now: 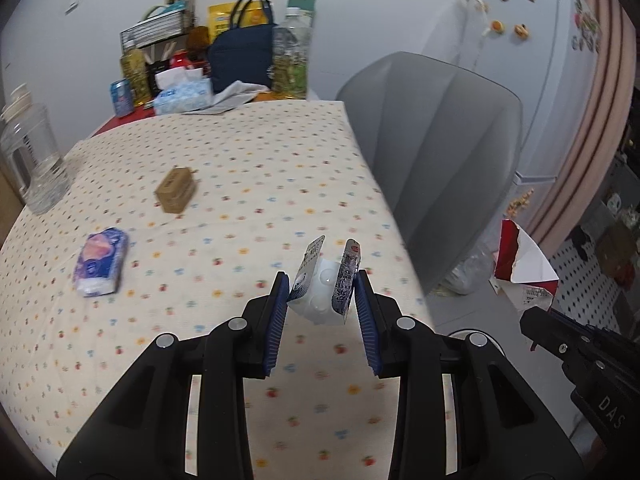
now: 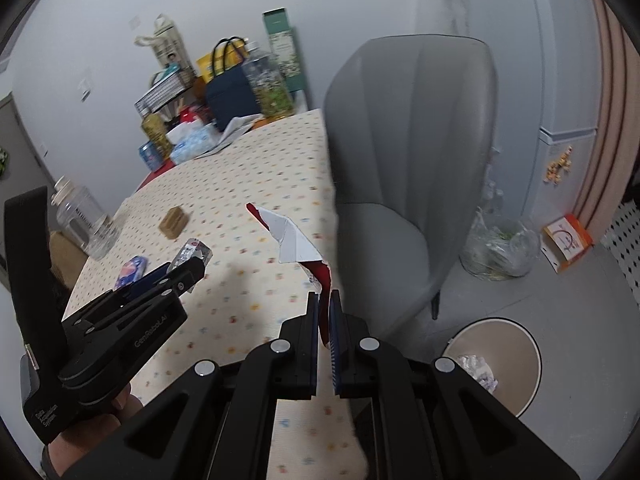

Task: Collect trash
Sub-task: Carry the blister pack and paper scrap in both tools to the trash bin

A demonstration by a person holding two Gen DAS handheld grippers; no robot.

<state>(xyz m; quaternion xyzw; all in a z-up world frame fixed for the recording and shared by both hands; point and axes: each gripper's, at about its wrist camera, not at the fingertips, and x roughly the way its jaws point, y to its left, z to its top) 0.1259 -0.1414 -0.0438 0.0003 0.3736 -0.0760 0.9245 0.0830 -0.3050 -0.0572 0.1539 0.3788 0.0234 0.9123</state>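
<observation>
My left gripper (image 1: 322,286) is shut on a folded pill blister pack (image 1: 326,284), white with printed foil sides, held above the patterned tablecloth (image 1: 240,168); the same gripper (image 2: 192,264) shows at the left of the right wrist view. My right gripper (image 2: 325,300) is shut on a torn red and white paper carton (image 2: 294,240), which also shows at the right of the left wrist view as the carton (image 1: 524,260). A round beige trash bin (image 2: 500,360) with crumpled foil inside stands on the floor at the lower right.
A small brown box (image 1: 176,190), a blue tissue packet (image 1: 102,266) and a clear jar (image 1: 32,160) lie on the table. Bottles, a navy bag (image 1: 240,60) and a tissue box crowd its far end. A grey chair (image 2: 400,160) stands beside the table, a clear plastic bag (image 2: 500,248) behind it.
</observation>
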